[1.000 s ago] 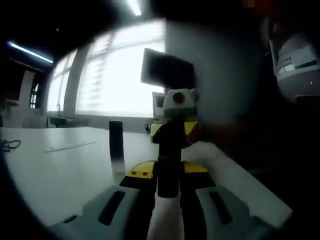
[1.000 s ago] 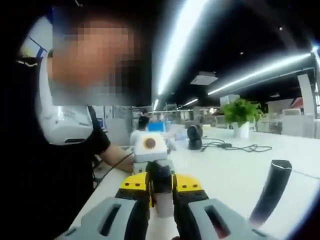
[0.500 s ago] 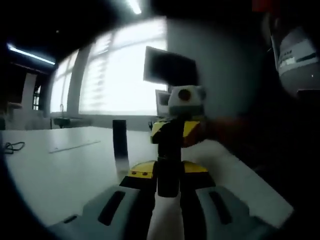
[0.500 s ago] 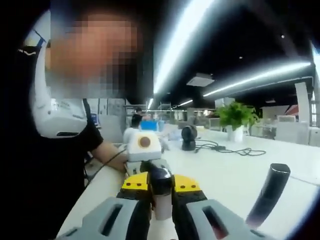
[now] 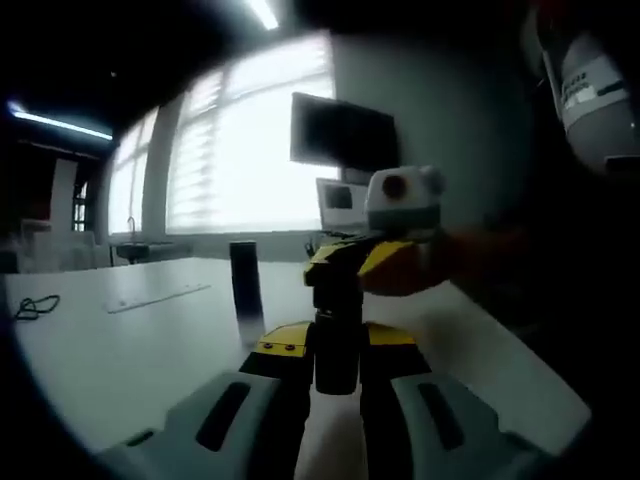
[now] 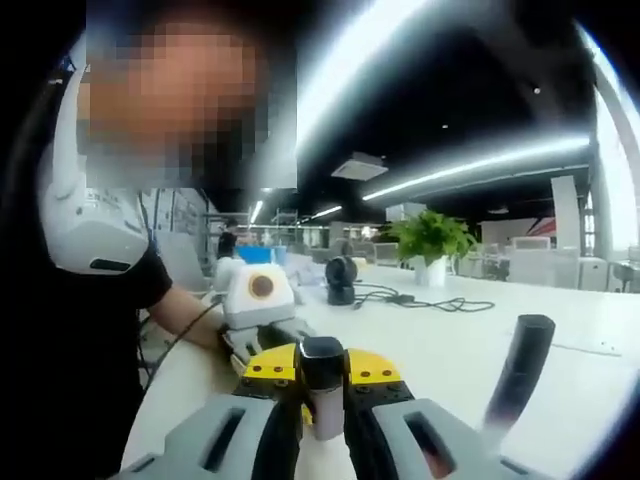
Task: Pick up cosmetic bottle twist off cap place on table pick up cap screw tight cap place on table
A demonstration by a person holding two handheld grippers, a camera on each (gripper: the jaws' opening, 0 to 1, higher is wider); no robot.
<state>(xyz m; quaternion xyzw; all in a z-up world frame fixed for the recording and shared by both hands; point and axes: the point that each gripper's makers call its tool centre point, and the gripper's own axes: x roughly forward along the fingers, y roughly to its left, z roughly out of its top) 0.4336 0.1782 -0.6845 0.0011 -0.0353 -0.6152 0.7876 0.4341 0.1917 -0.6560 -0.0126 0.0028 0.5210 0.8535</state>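
The left gripper [image 5: 335, 390] has its fingers squeezed tight on a dark piece [image 5: 336, 345]. It may be the cap, but I cannot tell for sure. The right gripper [image 6: 322, 425] has its fingers squeezed on the cosmetic bottle [image 6: 323, 395], pale with a dark top, right between them. A black tube [image 6: 515, 375] stands on the bench [image 6: 440, 340], off to one side of those fingers. I think the twisting goes best if both grips stay firm, the parts stay lined up straight, and the turn is slow.

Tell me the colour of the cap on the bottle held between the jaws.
Black, on a pale bottle. The cap shows best in the right gripper view.
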